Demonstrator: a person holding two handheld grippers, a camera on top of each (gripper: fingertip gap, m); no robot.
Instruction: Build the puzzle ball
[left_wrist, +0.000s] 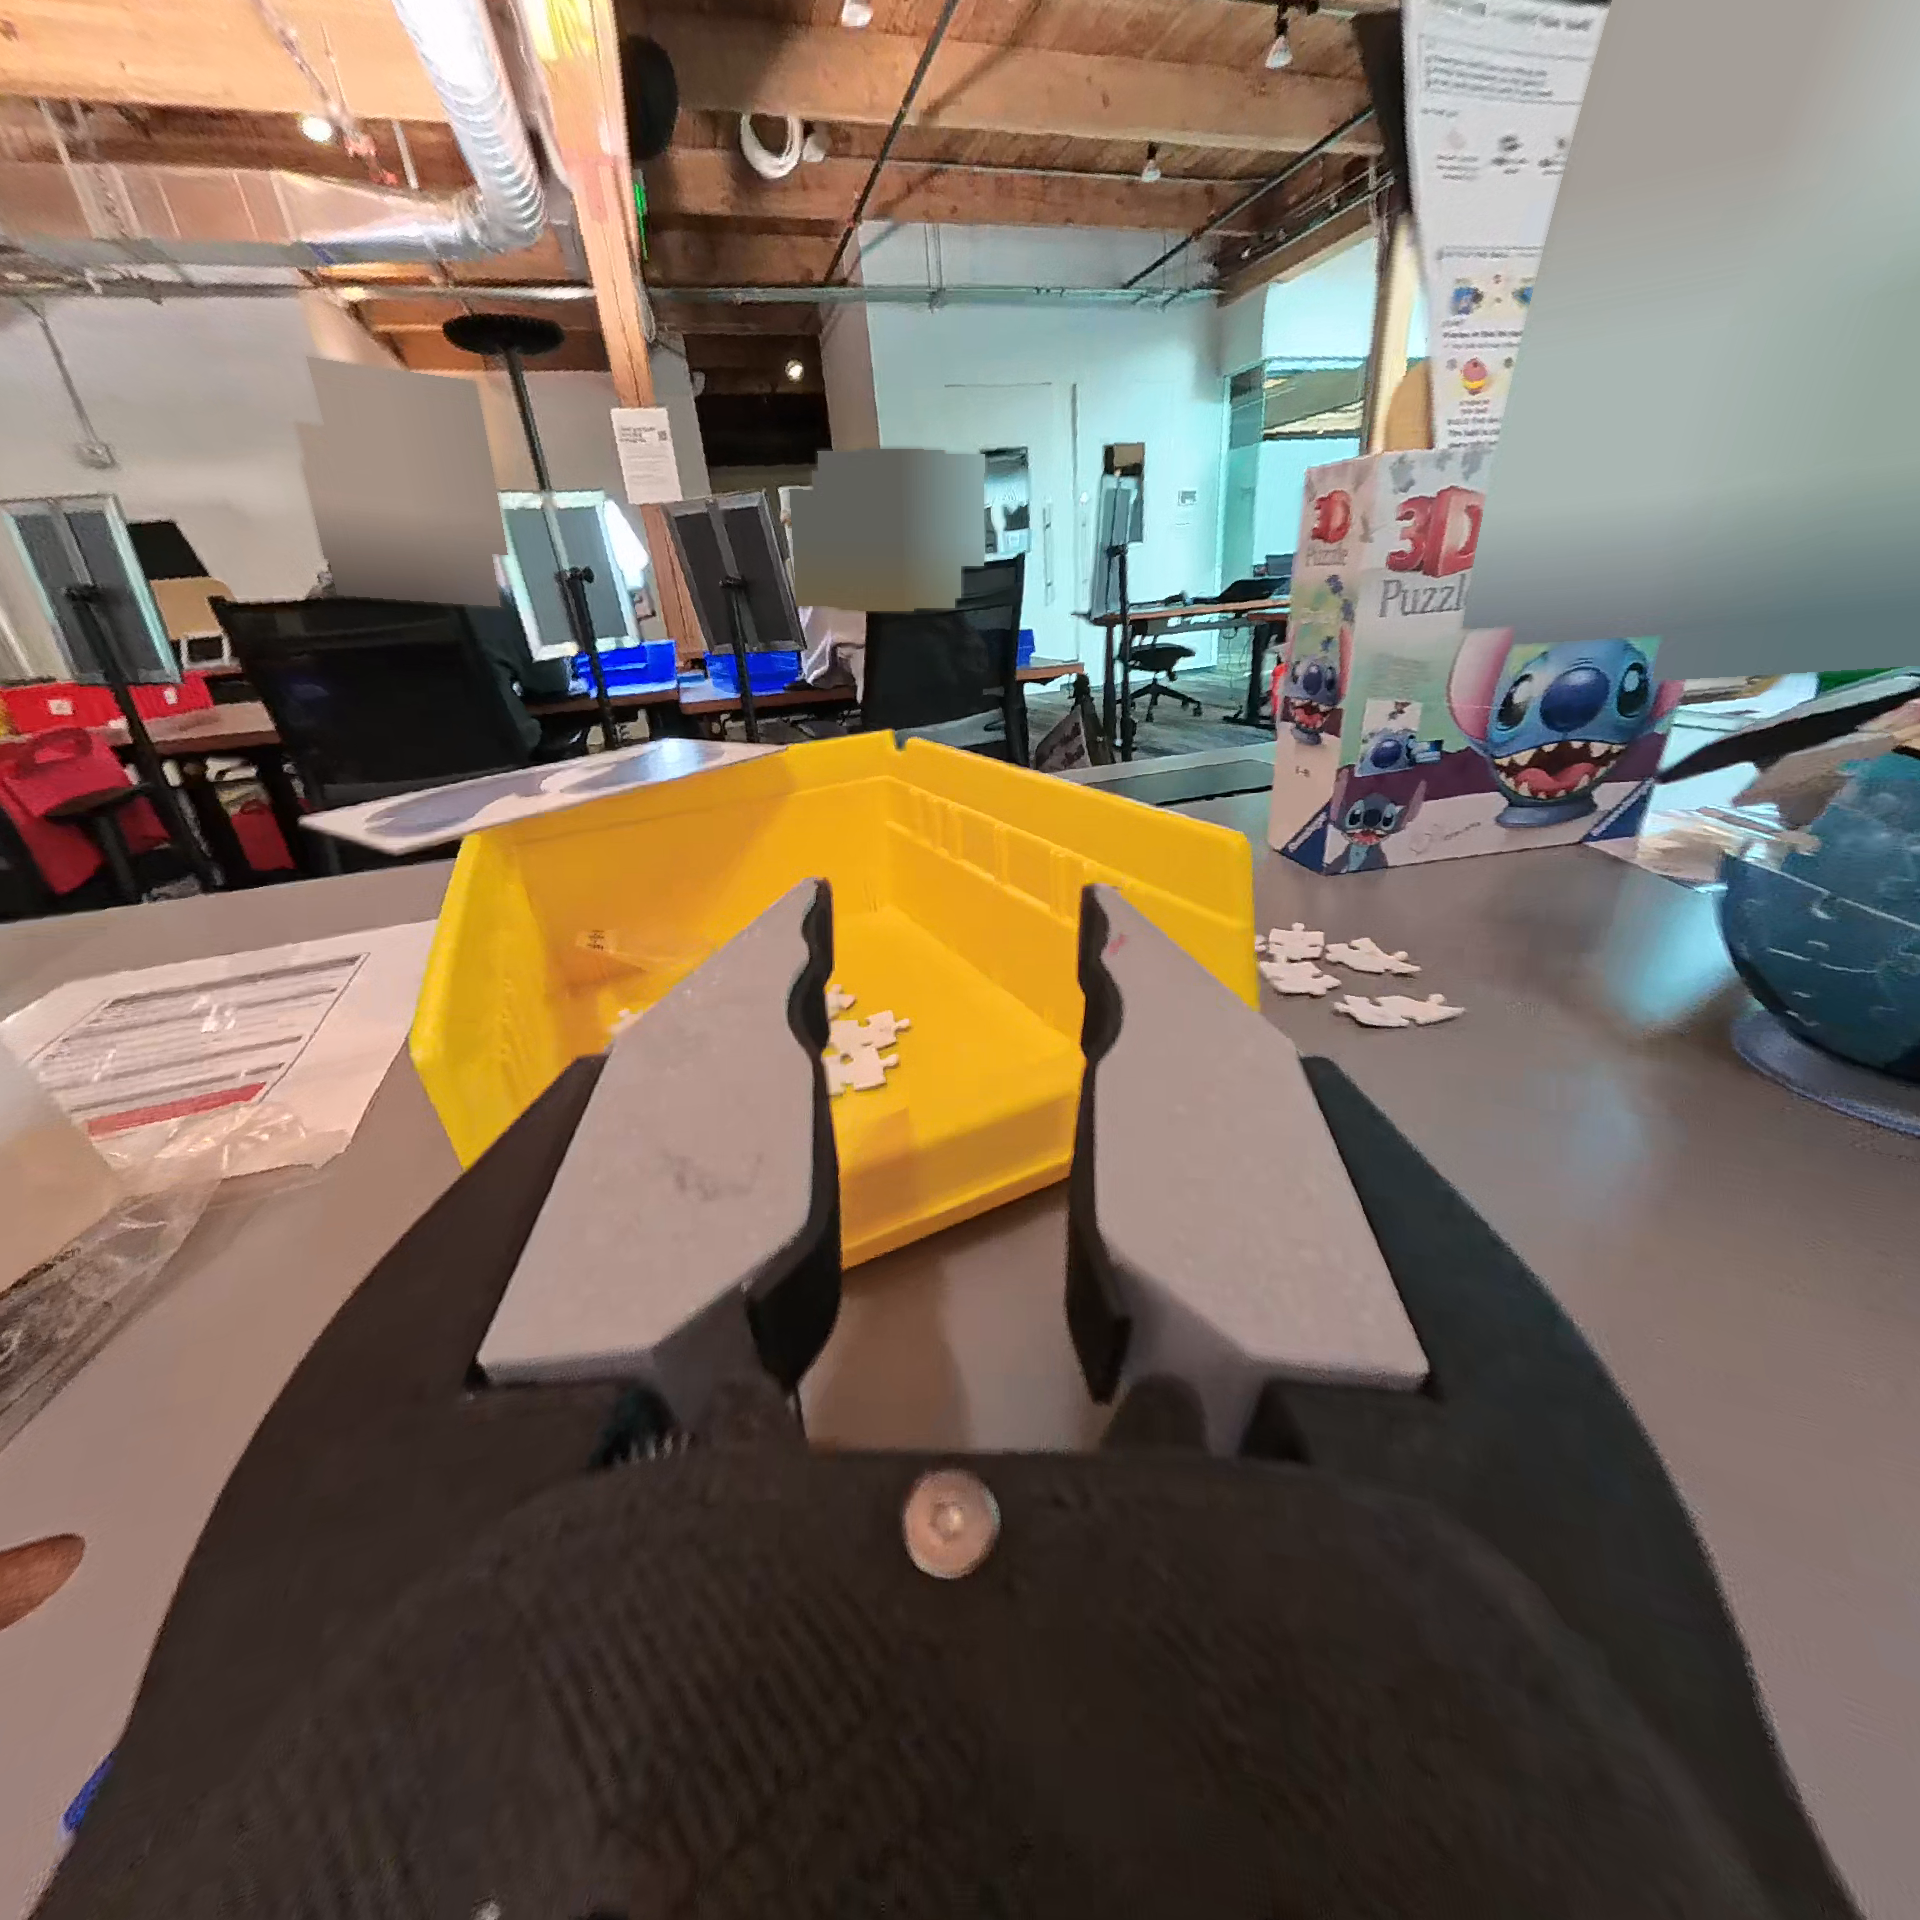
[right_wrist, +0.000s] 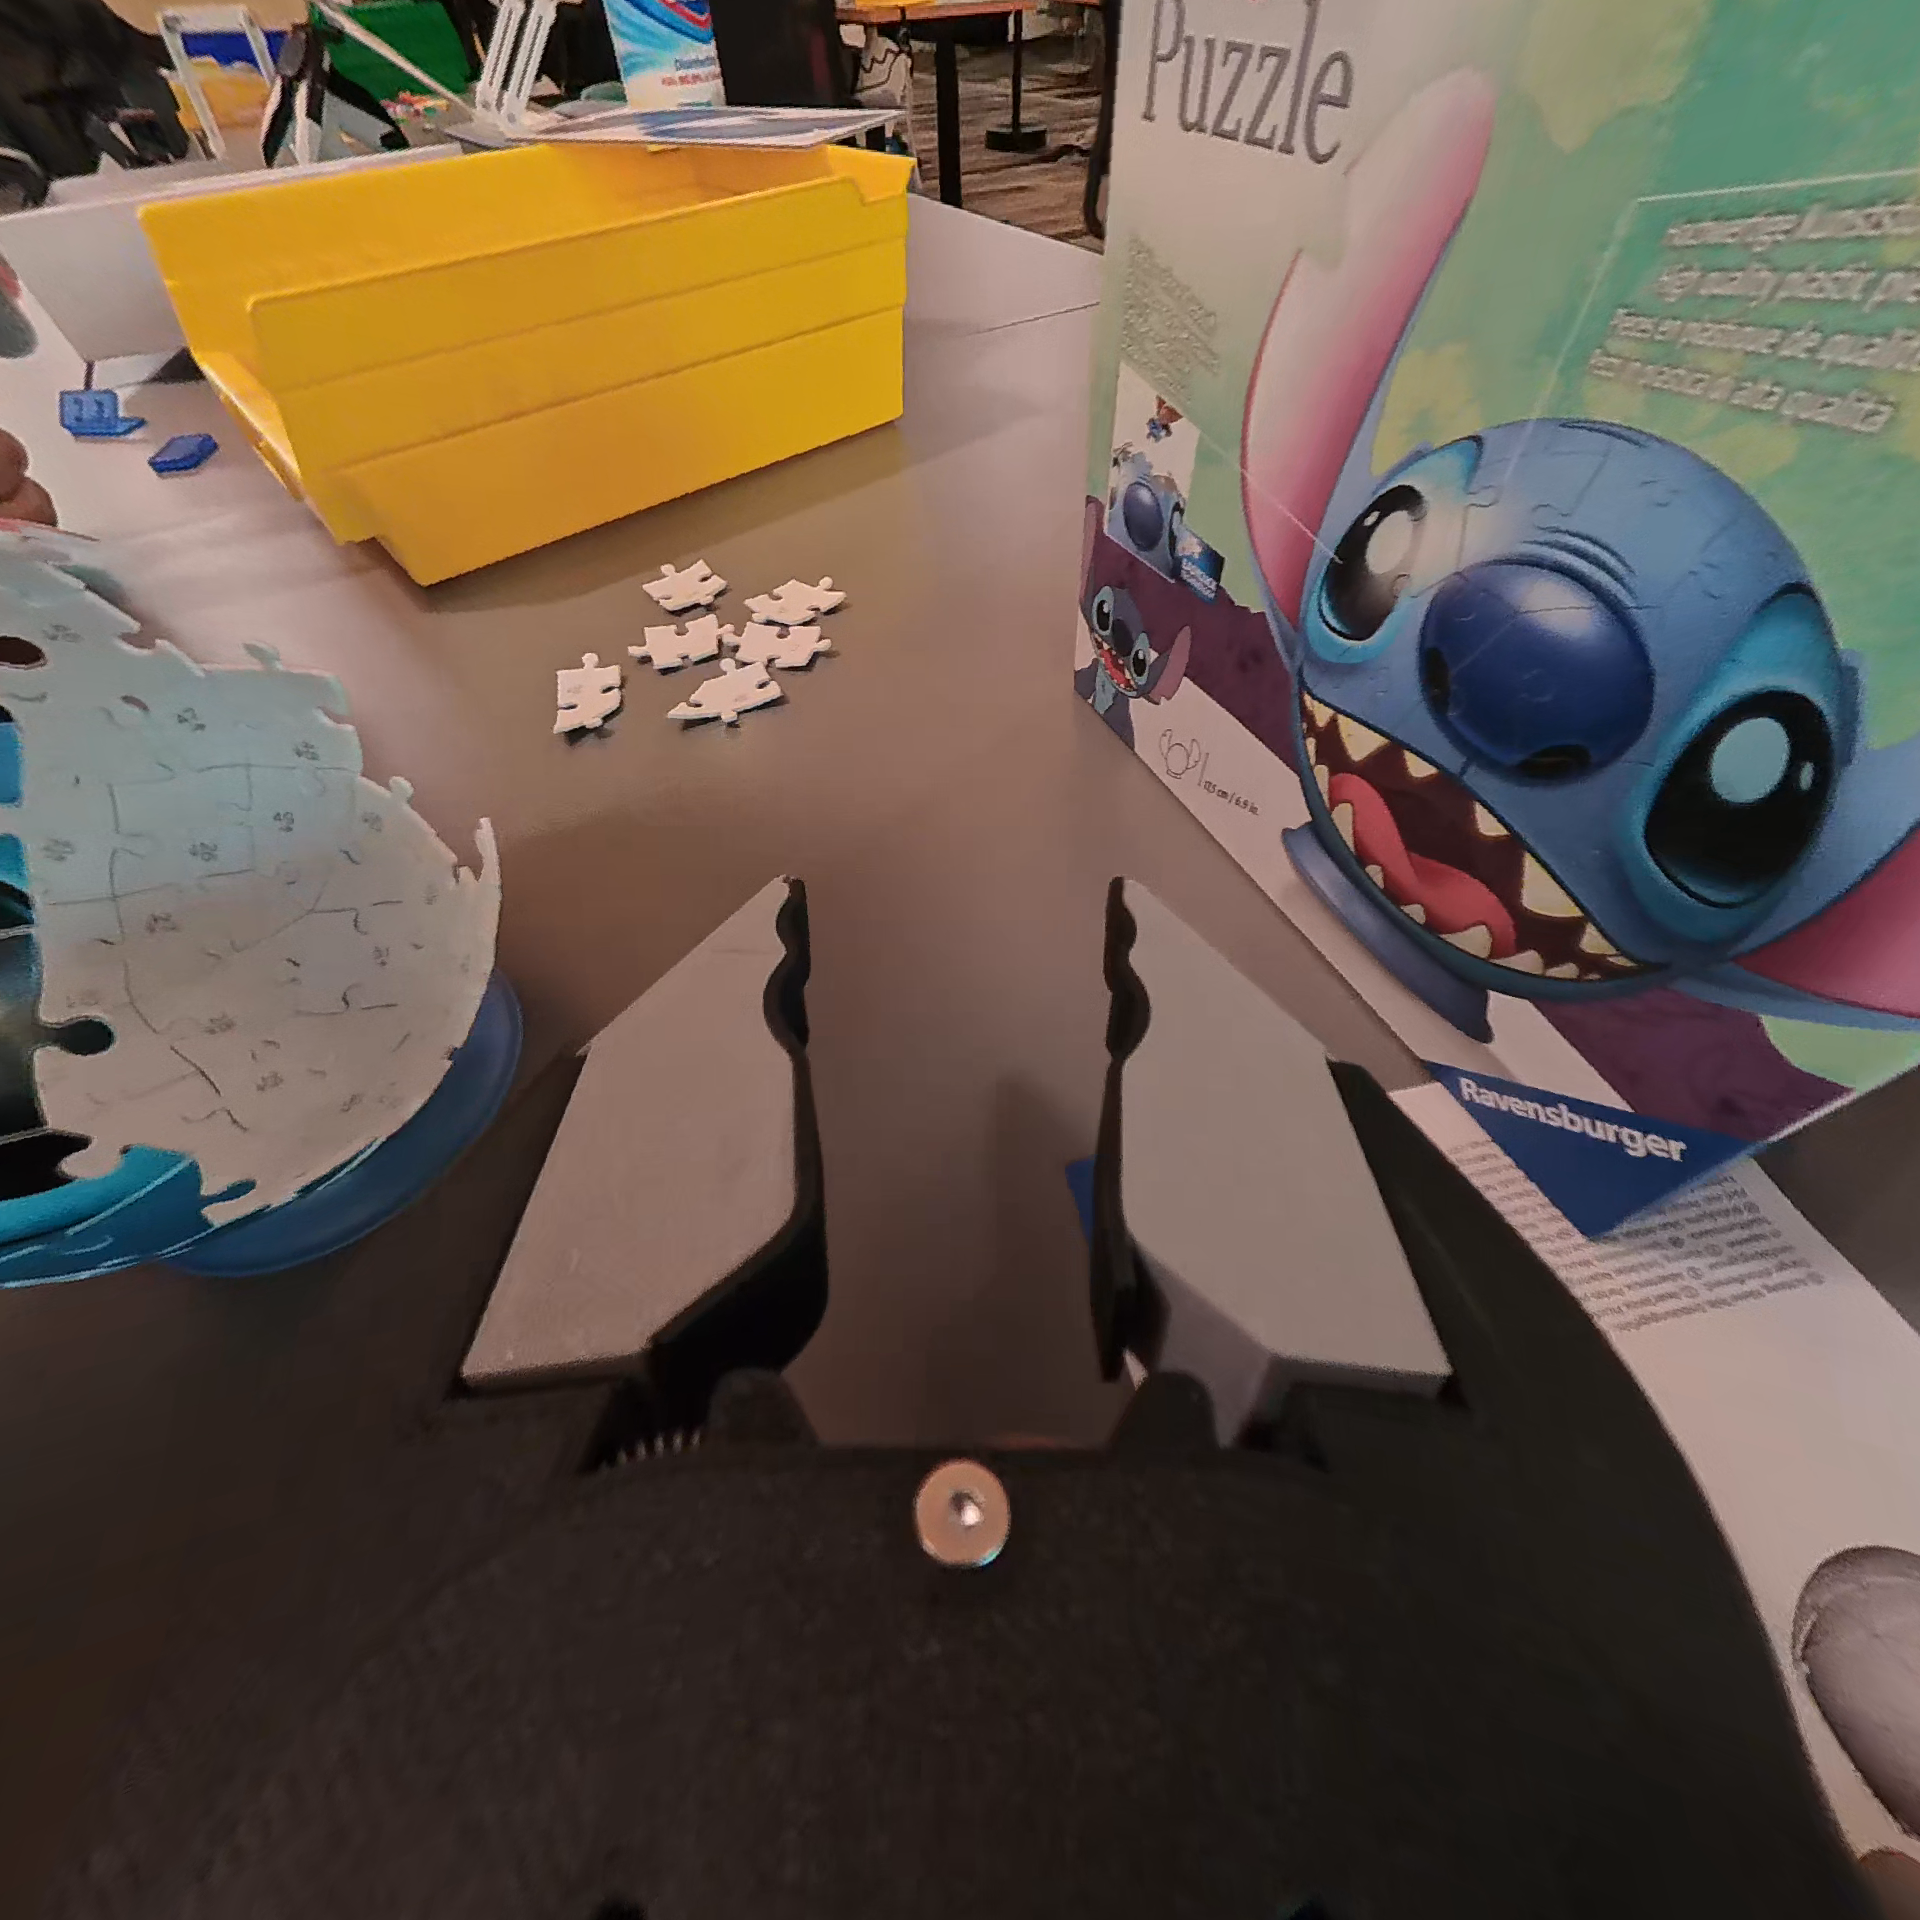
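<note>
The partly built puzzle ball (right_wrist: 218, 935) sits on a blue ring stand at the left of the right wrist view, its pale inner side showing; it also shows at the right edge of the left wrist view (left_wrist: 1829, 935). Several loose white puzzle pieces (right_wrist: 717, 644) lie on the grey table beside the yellow bin (right_wrist: 540, 343). More white pieces (left_wrist: 862, 1044) lie inside the bin (left_wrist: 1174, 914). My left gripper (left_wrist: 956, 914) is open and empty, held over the bin's front. My right gripper (right_wrist: 956, 904) is open and empty, short of the loose pieces.
The puzzle box (right_wrist: 1507, 582) stands close on the right of my right gripper; it also shows in the left wrist view (left_wrist: 1455, 727). A flat card (left_wrist: 540, 795) rests on the bin's rear rim. Paper in a plastic sleeve (left_wrist: 197, 1049) lies at the left. Small blue parts (right_wrist: 145, 431) lie left of the bin. The grippers' ends are close to 45 centimetres from one another.
</note>
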